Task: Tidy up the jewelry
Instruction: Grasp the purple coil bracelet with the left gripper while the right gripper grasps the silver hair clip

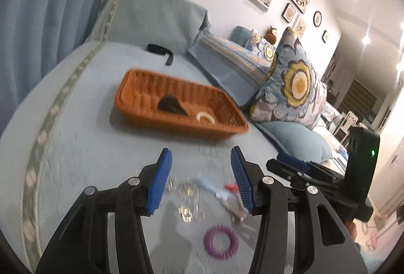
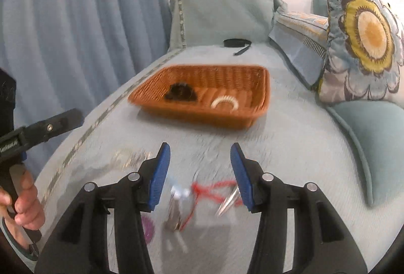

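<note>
The sofa (image 1: 75, 137) fills both views under a soft quilted cover. The basket (image 1: 176, 107) sits at twelve o'clock from both grippers, well apart from them, with a dark piece (image 1: 171, 104) and a white ring (image 1: 205, 117) already inside.

The left gripper (image 1: 199, 180) and right gripper (image 2: 199, 178) each hang with jaws apart and nothing between the pads.

The loose jewelry lies on the cover just below them. The purple ring (image 1: 221, 242) sits at six o'clock from the left gripper. It looks light and springy, and is likely best pinched across its band. The red cord (image 2: 214, 189), between the right gripper's fingers, is limp and would trail, so gather it near the metal pendant (image 2: 228, 200). The silver bits (image 1: 185, 198) look small, slick and hard to pinch off soft fabric.

Motion blur smears every small piece, so clasps and shapes cannot be made out. The right gripper's frame hides most of the purple ring in its own view.
</note>
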Available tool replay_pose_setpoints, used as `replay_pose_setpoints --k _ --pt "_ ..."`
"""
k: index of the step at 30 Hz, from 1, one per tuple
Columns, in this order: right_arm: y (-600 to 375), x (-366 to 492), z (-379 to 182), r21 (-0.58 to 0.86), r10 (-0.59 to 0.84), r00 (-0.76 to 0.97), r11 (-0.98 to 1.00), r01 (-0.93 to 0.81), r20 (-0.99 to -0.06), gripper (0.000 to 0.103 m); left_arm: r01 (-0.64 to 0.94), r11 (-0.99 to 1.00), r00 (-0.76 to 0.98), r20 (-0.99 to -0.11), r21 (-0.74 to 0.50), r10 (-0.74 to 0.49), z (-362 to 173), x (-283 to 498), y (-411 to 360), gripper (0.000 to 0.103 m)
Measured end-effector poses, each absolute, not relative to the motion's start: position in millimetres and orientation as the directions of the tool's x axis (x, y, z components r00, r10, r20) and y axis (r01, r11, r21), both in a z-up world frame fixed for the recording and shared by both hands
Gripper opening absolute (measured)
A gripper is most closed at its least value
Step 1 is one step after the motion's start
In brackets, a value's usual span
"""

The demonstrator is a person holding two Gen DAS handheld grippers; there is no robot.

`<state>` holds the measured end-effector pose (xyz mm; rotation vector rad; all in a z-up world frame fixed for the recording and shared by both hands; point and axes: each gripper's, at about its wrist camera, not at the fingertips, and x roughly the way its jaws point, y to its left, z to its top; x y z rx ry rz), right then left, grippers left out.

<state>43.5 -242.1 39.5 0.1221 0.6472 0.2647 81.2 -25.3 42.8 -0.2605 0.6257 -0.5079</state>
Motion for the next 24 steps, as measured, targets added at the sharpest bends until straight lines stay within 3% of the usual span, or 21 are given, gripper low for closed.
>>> replay_pose_setpoints --k 2,4,10,16,21,24 --pt "-234.5 32.2 26.1 0.204 0.298 0.745 0.954 -0.218 -0.596 0.046 0.354 0.841 0.676 -0.510 -0.409 -0.533 27.6 74.4 -21.8 0.047" --pt "-229.9 27.8 15.3 0.214 0.311 0.725 0.950 -0.227 -0.615 0.037 0.341 0.829 0.650 -0.526 -0.442 -0.548 13.5 69.2 -18.9 0.047" --pt "-221.6 16.4 -6.8 0.223 0.327 0.685 0.945 -0.239 -0.651 0.031 0.327 0.804 0.567 -0.577 -0.497 -0.587 -22.2 49.6 -22.4 0.046" --pt "-218.5 15.1 -15.5 0.198 0.319 0.666 0.947 -0.253 -0.674 0.027 0.329 0.826 0.516 -0.646 -0.458 -0.563 -45.9 38.0 -44.9 0.046" --pt "-211.5 24.6 -13.8 0.181 0.328 0.648 0.941 -0.286 -0.688 0.027 0.344 0.883 0.540 -0.702 -0.319 -0.464 -49.9 35.2 -68.8 0.046" --pt "-202.7 36.7 -25.2 0.169 0.321 0.603 0.940 -0.296 -0.730 0.016 0.328 0.908 0.557 -0.723 -0.260 -0.408 -49.2 37.2 -70.8 0.032"
